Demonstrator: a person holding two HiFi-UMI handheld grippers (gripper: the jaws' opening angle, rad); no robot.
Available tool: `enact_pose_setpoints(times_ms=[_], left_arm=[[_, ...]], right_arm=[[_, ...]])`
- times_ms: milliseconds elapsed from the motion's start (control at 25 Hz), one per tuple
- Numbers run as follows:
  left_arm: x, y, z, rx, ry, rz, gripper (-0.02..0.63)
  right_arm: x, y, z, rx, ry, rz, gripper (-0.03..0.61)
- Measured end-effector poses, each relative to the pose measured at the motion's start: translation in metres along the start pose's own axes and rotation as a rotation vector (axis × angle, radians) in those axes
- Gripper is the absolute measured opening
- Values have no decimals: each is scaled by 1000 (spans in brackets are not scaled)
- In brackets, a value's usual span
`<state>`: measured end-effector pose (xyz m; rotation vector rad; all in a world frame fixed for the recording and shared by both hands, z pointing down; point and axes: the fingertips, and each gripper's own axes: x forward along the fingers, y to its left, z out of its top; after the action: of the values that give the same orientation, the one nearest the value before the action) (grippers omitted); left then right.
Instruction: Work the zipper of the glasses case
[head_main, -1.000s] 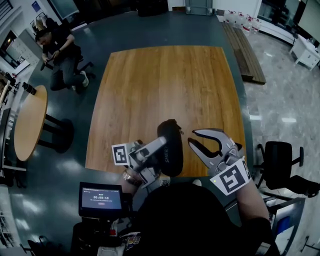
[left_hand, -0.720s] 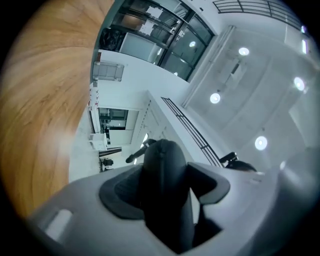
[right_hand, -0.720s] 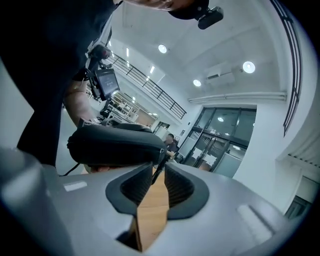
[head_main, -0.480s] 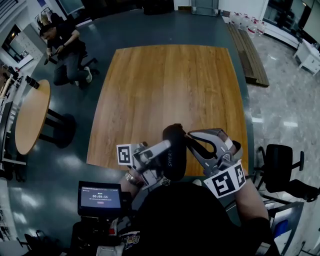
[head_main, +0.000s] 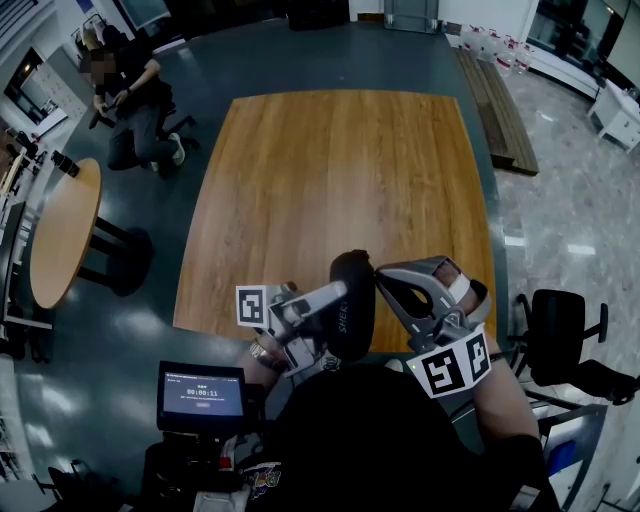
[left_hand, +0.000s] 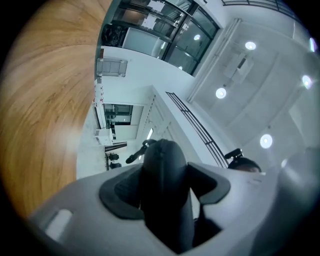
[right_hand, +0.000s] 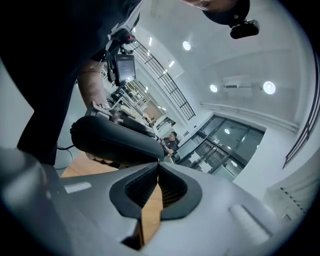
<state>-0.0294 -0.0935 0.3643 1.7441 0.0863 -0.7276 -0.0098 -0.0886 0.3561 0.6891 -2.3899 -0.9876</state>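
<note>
We hold the glasses case (head_main: 355, 275) in the air over the near edge of the tabletop (head_main: 340, 170), its rounded end tipped up and away from us. The left gripper (head_main: 340, 298) clamps it across the body, with its fingers (left_hand: 117, 192) pressing in from both sides. The right gripper (head_main: 380, 274) sits at the case's upper end. Its fingers (right_hand: 142, 192) have just been closing and are now pressed together, tips meeting right against the end of the case. We cannot make out a zipper pull between them.

That is our first worry. If the tips have shut beside the pull and not on it, any draw along the seam will move nothing, and the fingers will only scrape the shell.

If they do have the tab, the bite is thin and right at the tips, so a quick tug could let it slip free.

The case is smooth and rounded. A pull off the line of the zipper could twist it in the left fingers or cock the slider so that it jams.

If the left hold gives way, the case may miss the tabletop and fall to the floor.
</note>
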Motion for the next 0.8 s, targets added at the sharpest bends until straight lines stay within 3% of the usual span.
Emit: enact_pose_setpoints(times_ms=[200,320,600,800], left_arm=[[4,2,6,107,-16,68,270],[2,2,19,156,-73,100,269],[-12,-4,77,183,-318,107,268],[-23,0,105,155,-525,122,268]], right_arm=[[2,-4,-7,7,45,9,3],[0,0,-7,8,48,34,3],[1,27,-4,8,37,107,3],[1,40,-7,110,41,113,3]])
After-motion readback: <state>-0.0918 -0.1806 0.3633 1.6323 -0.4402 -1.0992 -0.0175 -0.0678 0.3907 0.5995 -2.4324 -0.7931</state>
